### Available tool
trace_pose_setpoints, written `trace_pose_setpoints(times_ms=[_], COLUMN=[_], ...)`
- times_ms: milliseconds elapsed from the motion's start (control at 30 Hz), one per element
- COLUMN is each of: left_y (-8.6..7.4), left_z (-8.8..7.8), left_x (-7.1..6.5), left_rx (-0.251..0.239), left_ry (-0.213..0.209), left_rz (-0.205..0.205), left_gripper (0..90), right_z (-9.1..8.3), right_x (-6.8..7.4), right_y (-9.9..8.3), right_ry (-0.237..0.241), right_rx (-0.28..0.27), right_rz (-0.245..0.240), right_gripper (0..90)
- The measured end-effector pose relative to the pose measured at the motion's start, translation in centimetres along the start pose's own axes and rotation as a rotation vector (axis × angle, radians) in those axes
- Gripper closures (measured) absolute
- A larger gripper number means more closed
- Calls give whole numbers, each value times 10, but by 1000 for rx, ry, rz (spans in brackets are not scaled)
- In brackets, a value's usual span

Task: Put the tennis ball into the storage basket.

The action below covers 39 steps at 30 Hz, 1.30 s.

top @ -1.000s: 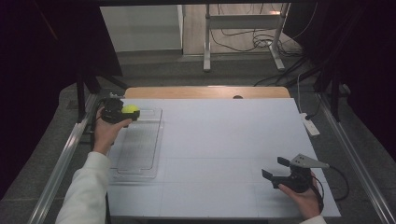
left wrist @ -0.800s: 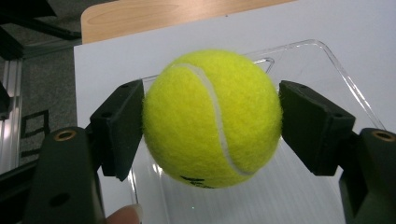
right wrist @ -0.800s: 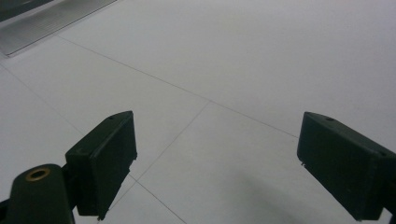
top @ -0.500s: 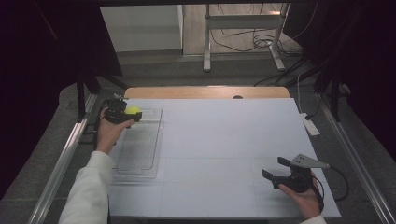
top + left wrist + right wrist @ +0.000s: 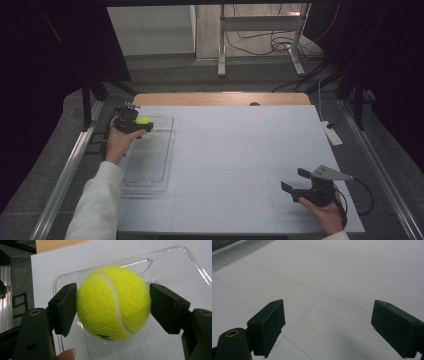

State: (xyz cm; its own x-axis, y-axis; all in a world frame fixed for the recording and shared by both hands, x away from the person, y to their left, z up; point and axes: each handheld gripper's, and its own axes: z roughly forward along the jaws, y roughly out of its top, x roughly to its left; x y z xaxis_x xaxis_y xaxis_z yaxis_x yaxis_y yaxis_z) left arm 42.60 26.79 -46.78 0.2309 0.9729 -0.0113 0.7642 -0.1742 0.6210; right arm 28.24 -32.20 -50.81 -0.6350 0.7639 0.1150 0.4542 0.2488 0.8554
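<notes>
**Ball held over the far end of the clear tray**

The tennis ball (image 5: 113, 303) sits clamped between the two jaws of the left hand-held gripper (image 5: 134, 121), one pad pressed on each side — a round thing, so it has no long axis to line up. It hangs over the far end of the clear plastic tray (image 5: 167, 150), near the end wall with its slot handle; how high above the tray floor it hangs I cannot tell.

The tray lies lengthwise along the left side of the table (image 5: 240, 145), running from the ball back toward the person. Any setting-down looks like a short drop straight below, with the tray's raised rim close on the far and left sides and free floor toward the near end.

The right hand-held gripper (image 5: 296, 181) rests well apart at the table's near right corner, jaws spread wide with nothing between them — the left hand is plainly the nearer one.
</notes>
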Motion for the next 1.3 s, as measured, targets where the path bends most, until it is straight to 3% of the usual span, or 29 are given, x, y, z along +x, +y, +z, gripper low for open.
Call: trace_pose_setpoints(times_ms=[1300], left_y=[-7], left_z=[26], left_x=[-1], left_rx=[103], left_ry=[25], left_rz=[29], left_gripper=[264], right_z=[0], right_x=[-1], right_y=[-1], right_ry=[-1], right_rx=[1], right_rz=[3], right_gripper=[119])
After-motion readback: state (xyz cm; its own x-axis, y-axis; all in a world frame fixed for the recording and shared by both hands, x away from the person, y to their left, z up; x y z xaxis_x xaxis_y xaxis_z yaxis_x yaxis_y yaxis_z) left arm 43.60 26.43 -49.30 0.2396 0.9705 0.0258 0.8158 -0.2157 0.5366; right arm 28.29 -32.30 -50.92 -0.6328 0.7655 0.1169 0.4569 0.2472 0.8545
